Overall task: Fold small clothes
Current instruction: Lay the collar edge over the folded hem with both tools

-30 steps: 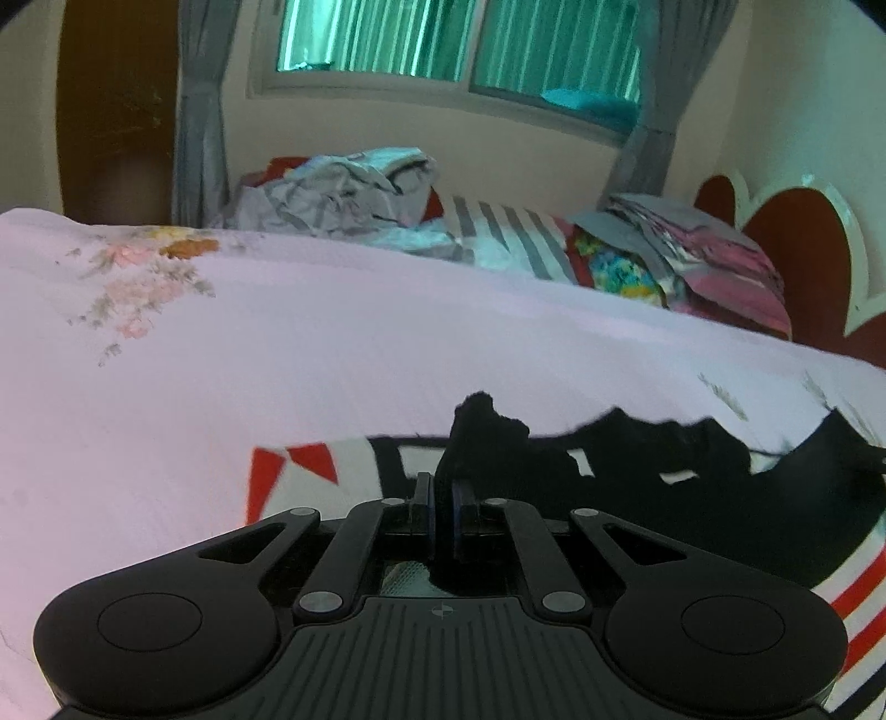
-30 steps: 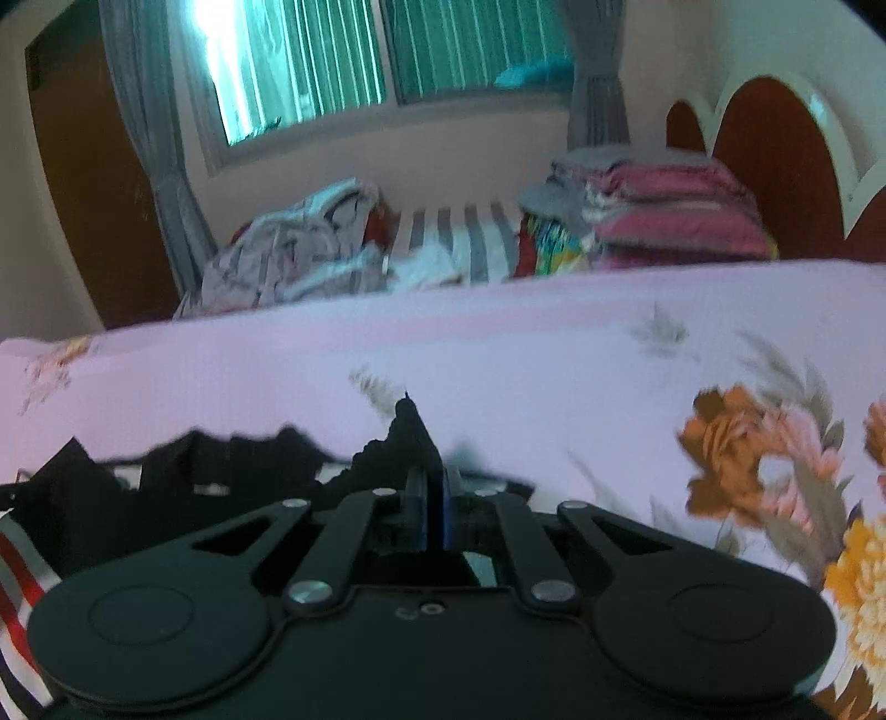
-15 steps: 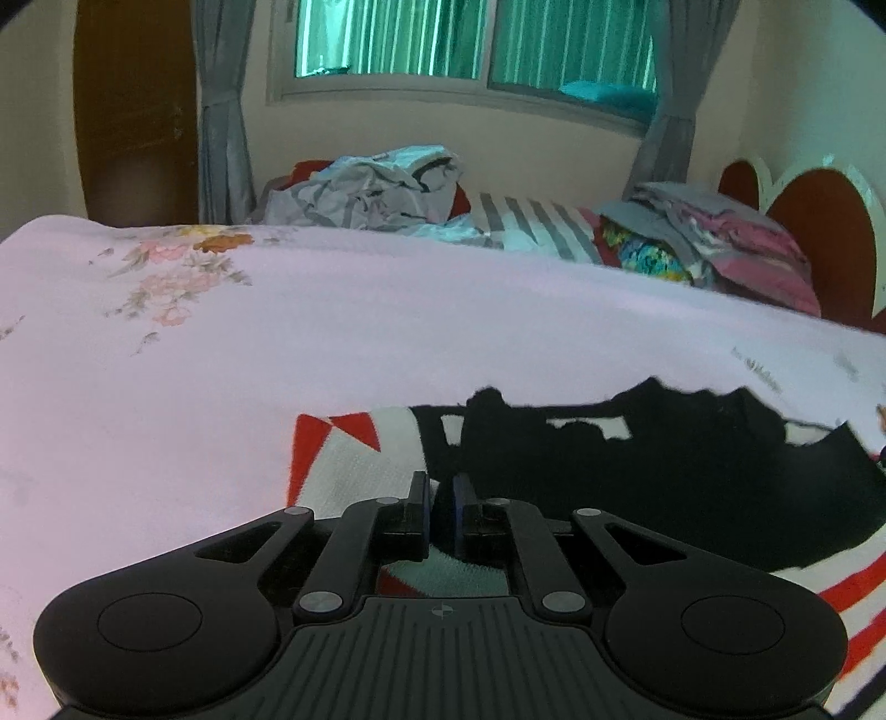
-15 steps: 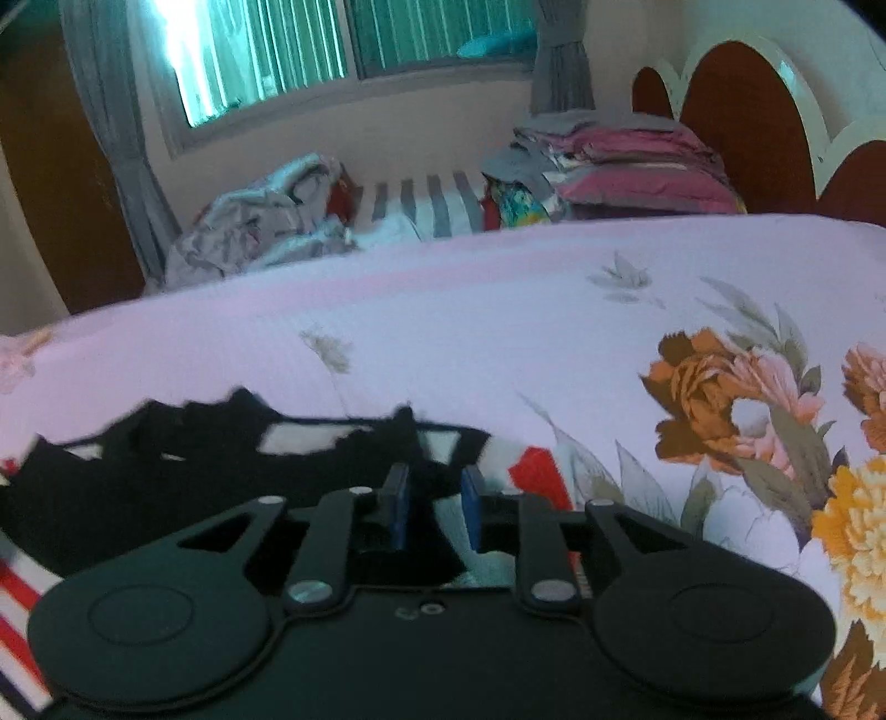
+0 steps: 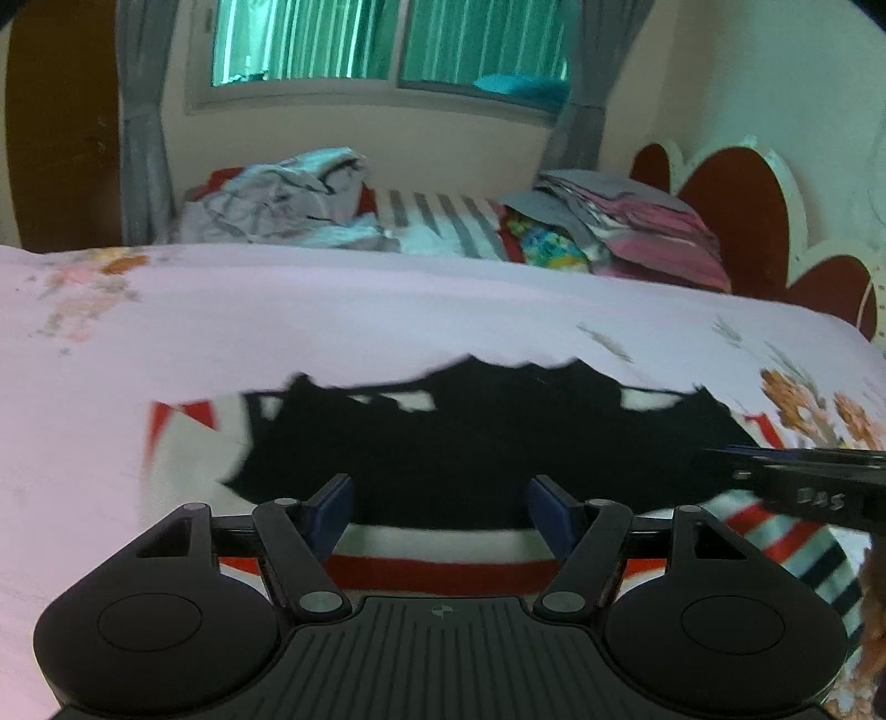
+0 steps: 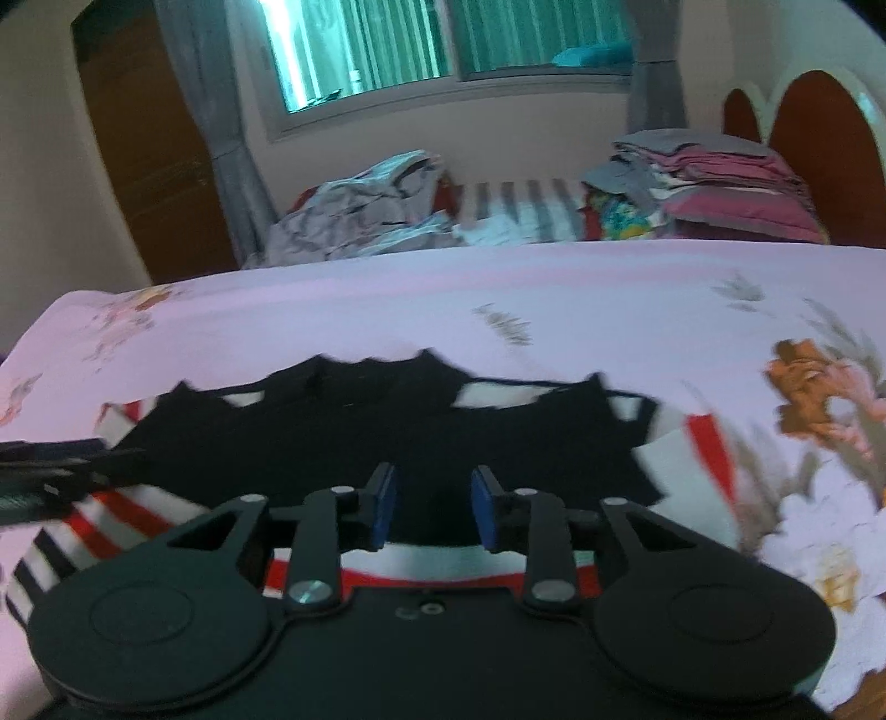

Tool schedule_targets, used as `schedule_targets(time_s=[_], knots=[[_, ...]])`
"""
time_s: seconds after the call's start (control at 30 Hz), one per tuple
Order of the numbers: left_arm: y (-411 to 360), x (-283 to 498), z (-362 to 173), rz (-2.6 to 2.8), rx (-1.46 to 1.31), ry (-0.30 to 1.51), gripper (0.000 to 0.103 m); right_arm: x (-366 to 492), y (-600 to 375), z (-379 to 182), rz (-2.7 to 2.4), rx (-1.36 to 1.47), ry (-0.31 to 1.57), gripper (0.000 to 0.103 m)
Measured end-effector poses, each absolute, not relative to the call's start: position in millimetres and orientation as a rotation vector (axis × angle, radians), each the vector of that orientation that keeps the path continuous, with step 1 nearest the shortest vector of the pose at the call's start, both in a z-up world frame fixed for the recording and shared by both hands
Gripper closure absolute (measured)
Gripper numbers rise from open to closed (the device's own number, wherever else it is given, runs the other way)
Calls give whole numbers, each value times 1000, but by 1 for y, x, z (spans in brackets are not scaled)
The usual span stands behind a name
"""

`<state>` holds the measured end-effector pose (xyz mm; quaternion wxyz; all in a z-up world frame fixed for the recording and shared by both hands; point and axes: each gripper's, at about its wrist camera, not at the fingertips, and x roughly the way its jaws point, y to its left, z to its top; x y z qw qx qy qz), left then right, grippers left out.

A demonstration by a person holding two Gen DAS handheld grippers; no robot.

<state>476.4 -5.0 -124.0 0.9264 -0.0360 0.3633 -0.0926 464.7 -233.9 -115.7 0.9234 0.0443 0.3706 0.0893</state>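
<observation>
Left wrist view shows the garment (image 5: 487, 443) lying half-folded on the bed (image 5: 332, 310), left gripper (image 5: 440, 512) and right gripper (image 6: 432, 509) with fingers apart, more folds probably left.

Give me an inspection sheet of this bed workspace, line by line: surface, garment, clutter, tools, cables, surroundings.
Surface: pink floral bedsheet.
Job's things: black garment lies spread over a red, white and black striped cloth.
Clutter: crumpled grey clothes and a folded stack at the far edge.
Grippers: left tool open, holding nothing; right tool open, holding nothing.
Cables: nothing seen.
Surroundings: window, grey curtains, red scalloped headboard.
</observation>
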Motion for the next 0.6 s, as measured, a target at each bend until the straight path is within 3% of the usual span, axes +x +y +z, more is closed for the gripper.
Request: schedule_targets(time_s=[0.23, 0.6], knots=[[-23, 481, -151, -163, -4, 835, 34, 461, -221, -128, 182, 58, 788, 68], [1, 473, -155, -122, 11, 829, 34, 444, -274, -147, 62, -6, 796, 69]])
